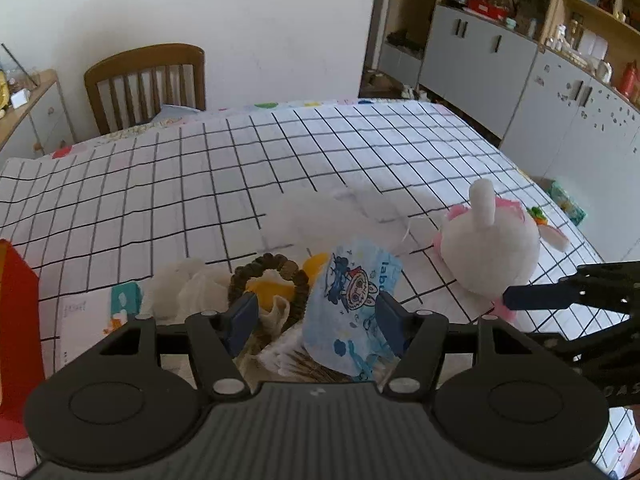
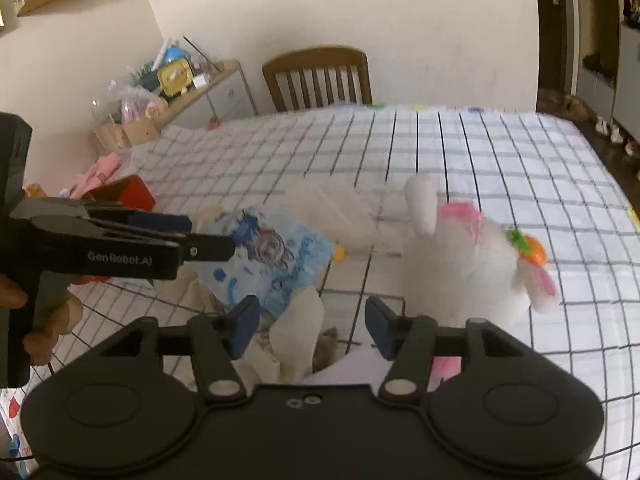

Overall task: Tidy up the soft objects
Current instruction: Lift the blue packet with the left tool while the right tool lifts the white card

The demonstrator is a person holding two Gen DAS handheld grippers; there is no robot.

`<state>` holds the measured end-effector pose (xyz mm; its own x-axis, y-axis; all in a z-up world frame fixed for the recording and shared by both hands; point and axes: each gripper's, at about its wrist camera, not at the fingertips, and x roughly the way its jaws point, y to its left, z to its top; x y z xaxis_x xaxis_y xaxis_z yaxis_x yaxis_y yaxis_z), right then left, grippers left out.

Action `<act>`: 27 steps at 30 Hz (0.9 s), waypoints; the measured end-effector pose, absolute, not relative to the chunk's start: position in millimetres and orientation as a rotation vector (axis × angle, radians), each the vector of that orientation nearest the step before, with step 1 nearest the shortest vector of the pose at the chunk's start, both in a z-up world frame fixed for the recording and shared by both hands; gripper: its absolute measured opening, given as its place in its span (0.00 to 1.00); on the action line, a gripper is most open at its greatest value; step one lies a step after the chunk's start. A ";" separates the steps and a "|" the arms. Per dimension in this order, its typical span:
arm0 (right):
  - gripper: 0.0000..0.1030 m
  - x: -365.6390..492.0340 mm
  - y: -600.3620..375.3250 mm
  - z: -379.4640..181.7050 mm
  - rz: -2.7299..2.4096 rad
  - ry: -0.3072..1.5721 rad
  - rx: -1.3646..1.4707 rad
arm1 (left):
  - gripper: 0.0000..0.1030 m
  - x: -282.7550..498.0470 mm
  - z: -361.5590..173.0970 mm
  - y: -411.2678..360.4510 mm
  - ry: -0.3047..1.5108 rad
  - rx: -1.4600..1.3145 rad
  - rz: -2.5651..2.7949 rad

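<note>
A blue cartoon-printed soft packet [image 1: 352, 304] leans upright in a dark woven basket [image 1: 240, 276] that also holds yellow and white soft items. My left gripper [image 1: 316, 318] is open around the packet, with its pads not pressing on it. A white plush rabbit [image 1: 488, 248] with pink trim lies on the checked tablecloth to the right. In the right wrist view my right gripper [image 2: 313, 325] is open over white cloth, with the rabbit [image 2: 460, 264] just off its right finger. The packet [image 2: 272, 256] and the left gripper [image 2: 212, 236] show at left, and a hand holds that gripper.
A red box [image 1: 16, 320] stands at the left table edge, beside a flat white and teal pack [image 1: 100, 312]. A wooden chair [image 1: 148, 80] is at the far side. Grey cabinets [image 1: 500, 68] line the right wall. A cluttered sideboard [image 2: 180, 92] stands at far left.
</note>
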<state>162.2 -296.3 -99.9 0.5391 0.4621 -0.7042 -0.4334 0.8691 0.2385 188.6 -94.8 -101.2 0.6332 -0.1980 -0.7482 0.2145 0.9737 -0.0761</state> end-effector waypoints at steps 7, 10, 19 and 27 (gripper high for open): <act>0.58 164.6 -295.6 -104.3 0.564 0.892 0.002 | 0.59 195.7 -110.8 -102.0 0.874 0.044 -0.256; 0.71 160.3 -298.5 -112.7 0.615 0.927 -0.065 | 0.50 197.1 -114.7 -103.4 0.884 0.053 -0.269; 0.45 146.9 -288.4 -136.7 0.660 0.978 -0.163 | 0.27 199.8 -117.6 -103.3 0.883 0.052 -0.260; 0.02 145.6 -290.7 -131.6 0.677 0.946 -0.181 | 0.08 194.2 -113.5 -106.7 0.864 0.062 -0.271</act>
<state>145.6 -290.7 -131.6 0.3980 0.4547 -0.7968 -0.6072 0.7816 0.1428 194.2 -106.7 -113.5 0.6176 -0.2100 -0.7579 0.2604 0.9639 -0.0550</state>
